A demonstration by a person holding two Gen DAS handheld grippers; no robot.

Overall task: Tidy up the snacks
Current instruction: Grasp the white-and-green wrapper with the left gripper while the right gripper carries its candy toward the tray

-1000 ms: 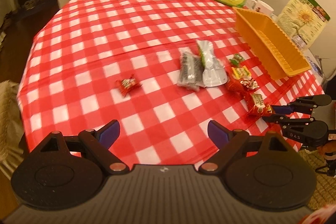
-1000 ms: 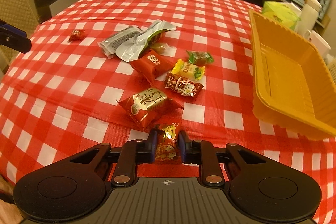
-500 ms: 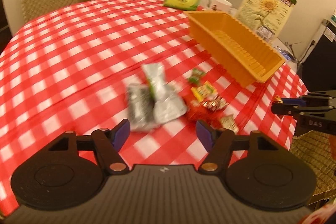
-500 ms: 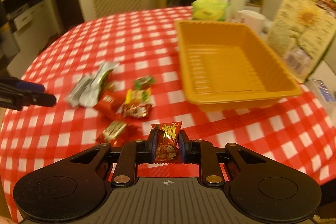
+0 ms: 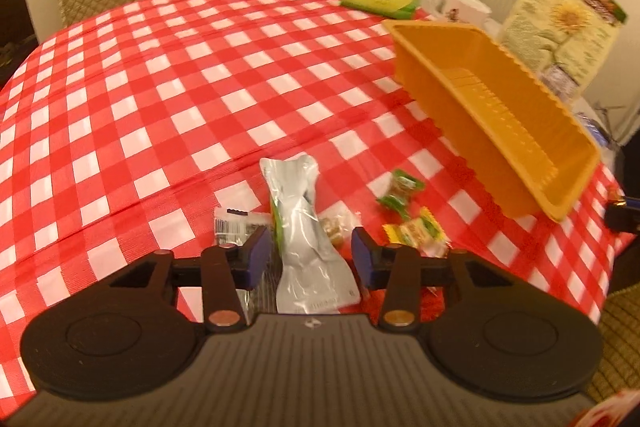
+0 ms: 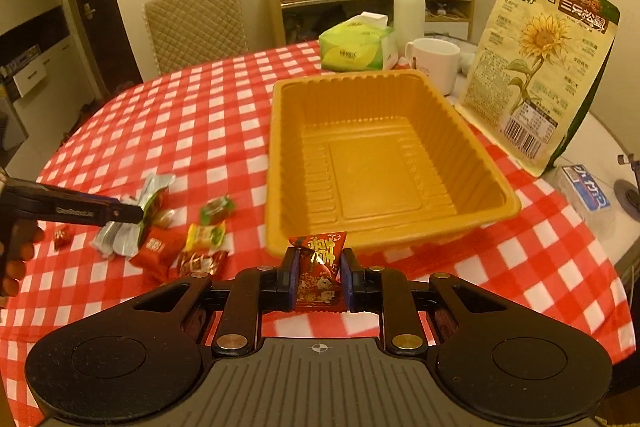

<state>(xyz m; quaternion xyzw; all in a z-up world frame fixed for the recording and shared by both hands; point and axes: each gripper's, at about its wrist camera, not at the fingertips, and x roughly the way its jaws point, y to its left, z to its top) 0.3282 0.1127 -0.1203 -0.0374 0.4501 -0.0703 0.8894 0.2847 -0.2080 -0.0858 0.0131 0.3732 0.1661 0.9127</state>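
My left gripper (image 5: 309, 258) hovers low over the snack pile, jaws closing, with a silver foil packet (image 5: 306, 223) lying between the fingers; the pads are not pressing on it. A dark barcode packet (image 5: 232, 227) lies beside the left finger. A green candy (image 5: 400, 191) and a yellow candy (image 5: 416, 231) sit to the right. My right gripper (image 6: 319, 265) is shut on a red and gold candy packet (image 6: 320, 263), held up just in front of the empty orange tray (image 6: 276, 147). From the right wrist view the left gripper's tip (image 6: 134, 214) reaches in over the pile.
On the red checked tablecloth (image 6: 192, 115) lie a red packet (image 6: 160, 251) and a small red candy (image 6: 62, 235). Behind the tray stand a green tissue pack (image 6: 356, 47), a white mug (image 6: 432, 63), a flask (image 6: 408, 7) and a sunflower seed bag (image 6: 540, 67). A chair (image 6: 196, 23) stands at the far side.
My left gripper swung right from near the small red candy to over the silver packet, and its jaws narrowed. My right gripper rose with the red candy and turned to face the tray.
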